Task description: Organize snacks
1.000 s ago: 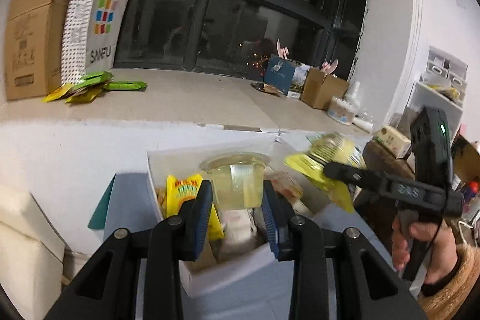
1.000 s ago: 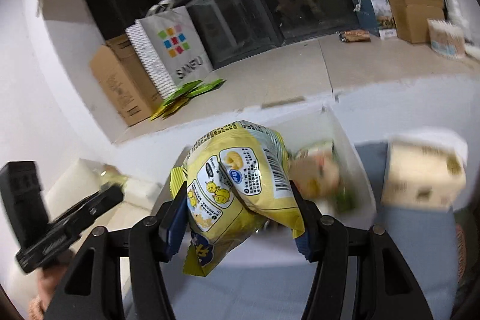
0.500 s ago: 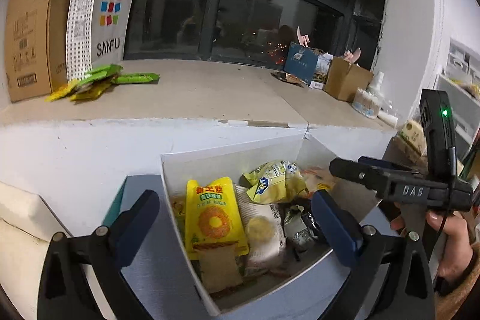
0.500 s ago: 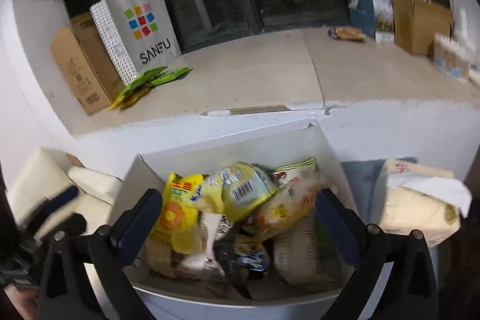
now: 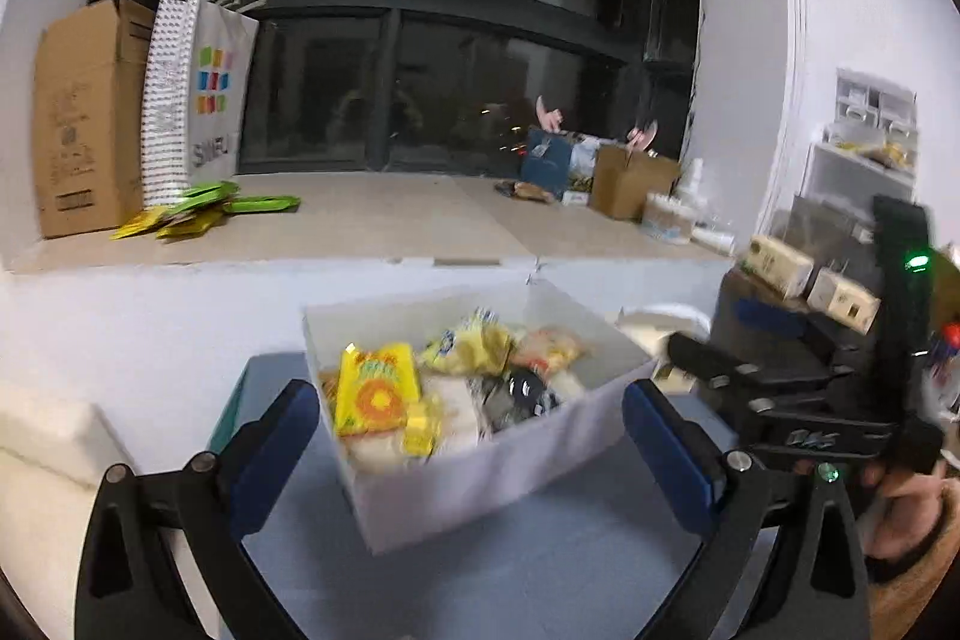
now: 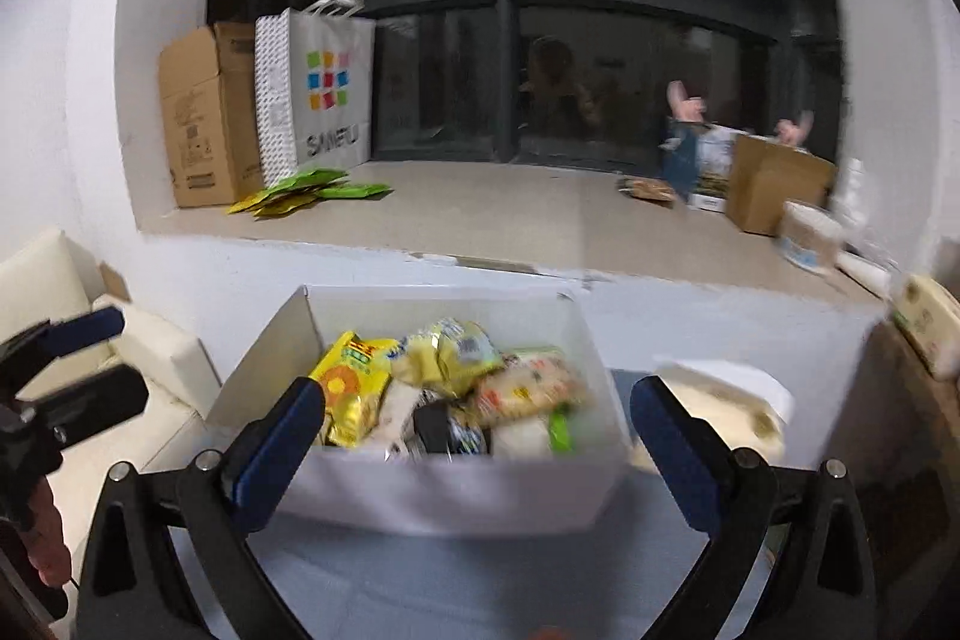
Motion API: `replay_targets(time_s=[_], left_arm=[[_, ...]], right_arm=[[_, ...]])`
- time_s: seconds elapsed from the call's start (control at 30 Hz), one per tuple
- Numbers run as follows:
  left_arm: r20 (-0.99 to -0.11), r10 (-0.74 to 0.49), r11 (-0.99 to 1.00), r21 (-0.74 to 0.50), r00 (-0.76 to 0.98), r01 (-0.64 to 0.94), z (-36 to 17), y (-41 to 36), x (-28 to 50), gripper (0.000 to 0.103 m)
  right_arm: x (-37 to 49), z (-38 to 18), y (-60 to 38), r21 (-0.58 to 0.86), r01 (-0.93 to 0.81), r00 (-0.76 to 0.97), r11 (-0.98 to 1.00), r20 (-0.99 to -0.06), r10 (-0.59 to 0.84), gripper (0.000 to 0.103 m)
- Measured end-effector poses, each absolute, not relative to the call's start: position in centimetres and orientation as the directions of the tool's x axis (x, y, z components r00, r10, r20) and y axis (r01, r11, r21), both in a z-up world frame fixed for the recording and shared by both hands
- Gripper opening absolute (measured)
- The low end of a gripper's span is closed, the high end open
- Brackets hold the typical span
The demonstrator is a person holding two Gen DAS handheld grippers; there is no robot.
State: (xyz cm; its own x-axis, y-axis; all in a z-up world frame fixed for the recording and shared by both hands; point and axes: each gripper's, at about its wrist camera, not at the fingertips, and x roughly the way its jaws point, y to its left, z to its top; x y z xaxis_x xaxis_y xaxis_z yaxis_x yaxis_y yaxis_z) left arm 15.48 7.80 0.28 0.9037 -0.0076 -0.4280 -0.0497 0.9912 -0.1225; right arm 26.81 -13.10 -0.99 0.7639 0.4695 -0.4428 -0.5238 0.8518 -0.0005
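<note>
Blue-grey tabletop (image 6: 456,586) carries the white box (image 6: 444,496) of snacks (image 6: 447,388) at centre frame, below a beige window ledge (image 6: 480,214) and dark window. Left hand-held gripper (image 5: 468,436) and right hand-held gripper (image 6: 480,430) both gape empty. Motion blur smears package labels.

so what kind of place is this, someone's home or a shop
Most likely a lived-in room at home, not a shop. A deep window ledge at a dark window holds a paper shopping bag and cardboard boxes, and a white box of mixed snacks sits below on a blue-grey surface, beside a cream cushion.
</note>
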Motion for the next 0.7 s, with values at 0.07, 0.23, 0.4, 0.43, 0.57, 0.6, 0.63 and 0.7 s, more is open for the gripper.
replay_targets(time_s=[0.07, 0.23, 0.4, 0.43, 0.57, 0.6, 0.63, 0.7], left_arm=[[-0.446, 0.040, 0.994, -0.077, 0.894, -0.083, 0.0, 6.7, 13.7, 0.103], [-0.480, -0.019, 0.994, -0.106, 0.877, -0.036, -0.4, 4.3, 8.9, 0.103], [-0.482, -0.022, 0.992, -0.120, 0.876, -0.041, -0.5, 2.9, 4.5, 0.103], [-0.483, -0.034, 0.992, -0.124, 0.875, -0.030, -0.5, 2.3, 3.5, 0.103], [-0.464, -0.065, 0.994, -0.111, 0.883, 0.015, -0.2, -0.1, 0.6, 0.103], [-0.464, -0.079, 0.994, -0.109, 0.882, 0.032, -0.2, -0.5, 0.4, 0.103], [-0.466, -0.082, 0.994, -0.105, 0.881, 0.037, -0.1, -0.7, 0.3, 0.103], [-0.468, -0.063, 0.997, -0.076, 0.882, 0.031, 0.1, -1.4, 0.3, 0.103]], right_arm=[[24.9, -1.2, -14.9, 0.044, -0.563, 0.725, 0.825, -0.454, 0.518, 0.103], [20.3, -1.9, -18.9, 0.132, -0.593, 0.667, 0.794, -0.472, 0.576, 0.103], [15.9, -2.0, -21.5, 0.140, -0.572, 0.663, 0.808, -0.502, 0.556, 0.103], [14.7, -2.0, -21.8, 0.115, -0.563, 0.678, 0.818, -0.502, 0.537, 0.103], [11.7, -2.2, -22.7, 0.099, -0.550, 0.700, 0.829, -0.488, 0.522, 0.103], [11.3, -2.2, -22.8, 0.103, -0.558, 0.694, 0.824, -0.486, 0.531, 0.103], [11.1, -2.1, -22.9, 0.103, -0.553, 0.698, 0.827, -0.485, 0.527, 0.103], [10.9, -2.0, -23.0, 0.105, -0.555, 0.698, 0.825, -0.482, 0.530, 0.103]])
